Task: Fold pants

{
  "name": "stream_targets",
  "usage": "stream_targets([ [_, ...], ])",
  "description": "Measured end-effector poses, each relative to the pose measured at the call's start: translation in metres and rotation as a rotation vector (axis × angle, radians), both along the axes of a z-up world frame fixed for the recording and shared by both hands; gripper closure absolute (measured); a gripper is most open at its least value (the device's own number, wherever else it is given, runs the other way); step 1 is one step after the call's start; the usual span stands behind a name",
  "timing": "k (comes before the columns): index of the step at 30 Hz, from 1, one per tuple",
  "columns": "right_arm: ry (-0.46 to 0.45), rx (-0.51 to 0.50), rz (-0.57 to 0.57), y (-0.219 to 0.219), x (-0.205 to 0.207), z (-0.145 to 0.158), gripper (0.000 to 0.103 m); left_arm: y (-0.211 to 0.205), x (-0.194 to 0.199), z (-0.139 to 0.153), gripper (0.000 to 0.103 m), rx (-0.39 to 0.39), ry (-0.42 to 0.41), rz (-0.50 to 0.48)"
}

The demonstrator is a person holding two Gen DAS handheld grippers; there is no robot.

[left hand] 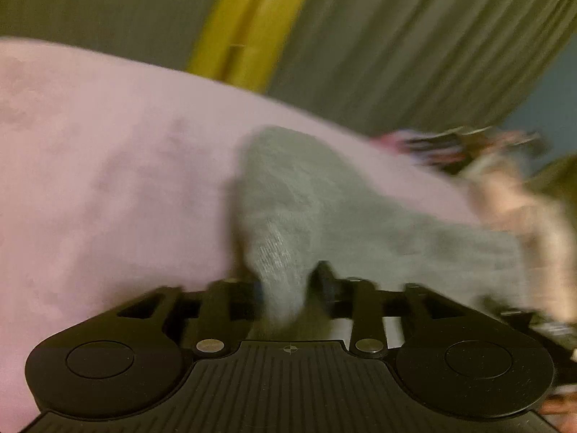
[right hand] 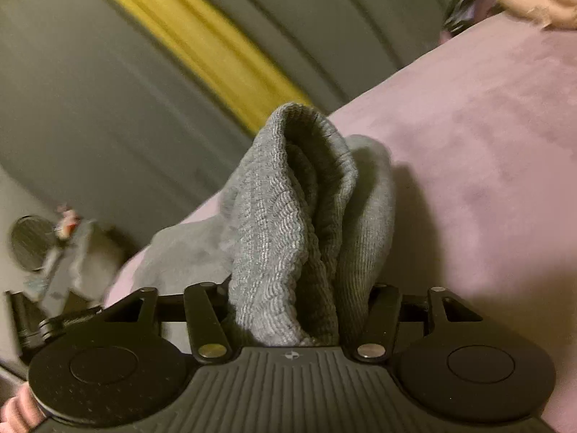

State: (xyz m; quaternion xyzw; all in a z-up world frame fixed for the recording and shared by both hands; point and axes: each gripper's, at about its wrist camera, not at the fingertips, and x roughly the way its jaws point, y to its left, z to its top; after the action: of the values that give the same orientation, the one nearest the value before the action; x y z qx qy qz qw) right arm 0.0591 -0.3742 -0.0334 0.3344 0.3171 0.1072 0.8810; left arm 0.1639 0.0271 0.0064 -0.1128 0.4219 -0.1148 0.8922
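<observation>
1. Left gripper [left hand: 285, 288] pinches a corner of the grey pants [left hand: 306, 209]; right gripper [right hand: 299, 310] clamps a thick bunch.
2. Pants drape across the pink bed [left hand: 108, 180].
3. Keep both edges level, taut, then lower evenly.

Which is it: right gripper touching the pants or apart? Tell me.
Touching. The right wrist view shows the grey pants bunched between the right gripper fingers.

Pink bed cover [left hand: 90, 166], grey curtains [left hand: 414, 43] w/ yellow strip [right hand: 187, 36].
</observation>
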Motion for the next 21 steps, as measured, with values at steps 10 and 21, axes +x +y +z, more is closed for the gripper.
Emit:
stream_targets([
  [10, -0.049, -0.471, -0.057, 0.046, -0.061, -0.004, 0.006, -0.038, -0.067, -0.047, 0.022, 0.287, 0.031, -0.127],
  [21, 0.061, -0.622, -0.187, 0.063, -0.097, -0.016, 0.009, -0.059, -0.130, -0.045, 0.020, 0.524, -0.085, -0.141],
])
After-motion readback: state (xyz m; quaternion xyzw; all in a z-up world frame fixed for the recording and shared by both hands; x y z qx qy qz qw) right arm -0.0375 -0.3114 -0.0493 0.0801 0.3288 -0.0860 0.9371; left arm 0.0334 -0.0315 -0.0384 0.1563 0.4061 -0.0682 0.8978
